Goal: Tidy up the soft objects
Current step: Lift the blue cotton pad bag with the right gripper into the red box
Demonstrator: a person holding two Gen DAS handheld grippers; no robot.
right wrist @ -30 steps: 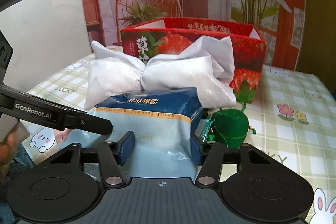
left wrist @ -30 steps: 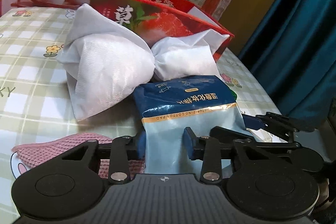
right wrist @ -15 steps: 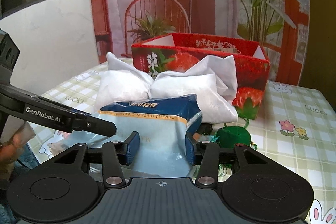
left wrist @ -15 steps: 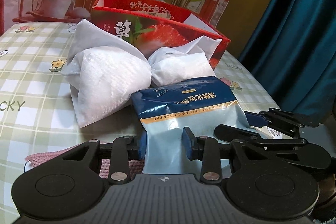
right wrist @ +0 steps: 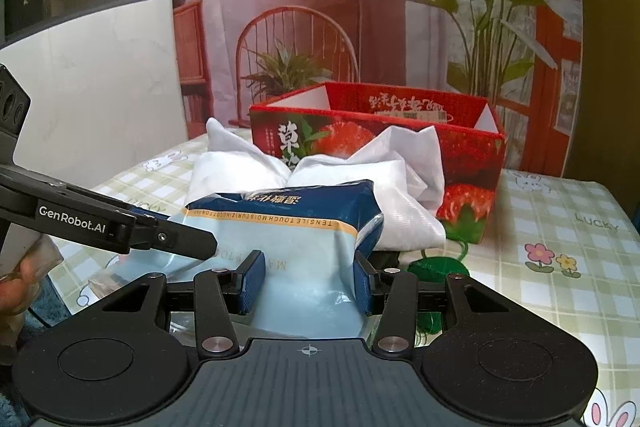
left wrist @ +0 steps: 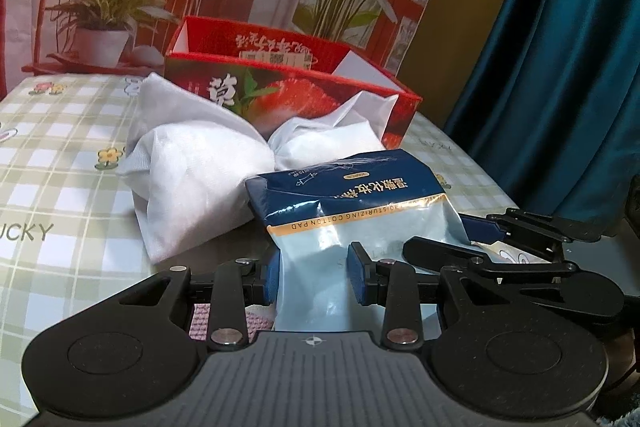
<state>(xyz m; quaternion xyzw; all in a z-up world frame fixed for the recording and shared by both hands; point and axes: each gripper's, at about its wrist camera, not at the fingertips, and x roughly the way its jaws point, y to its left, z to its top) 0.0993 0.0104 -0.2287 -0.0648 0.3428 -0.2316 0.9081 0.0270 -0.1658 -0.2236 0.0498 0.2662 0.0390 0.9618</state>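
Observation:
A blue and pale-blue pack of cotton pads (left wrist: 352, 203) hangs just above the checked tablecloth, gripped from two sides. My left gripper (left wrist: 314, 279) is shut on its pale lower end, both pads pressing the film. In the right wrist view my right gripper (right wrist: 308, 281) is likewise shut on the same pack (right wrist: 288, 223). Behind the pack lies a white tied cloth bundle (left wrist: 192, 171), and behind that stands an open red strawberry box (left wrist: 288, 95). The other gripper's fingers (left wrist: 520, 227) reach in from the right.
A pink knitted cloth (left wrist: 224, 319) lies under my left gripper. A green soft thing (right wrist: 436, 267) sits by the box's front corner (right wrist: 472, 227). A person's hand (right wrist: 16, 287) holds the left tool. A teal curtain (left wrist: 560, 67) hangs past the table's right edge.
Both grippers and the pack have risen a little off the table. The box's inside shows more, and the pink cloth has slipped mostly under the left gripper.

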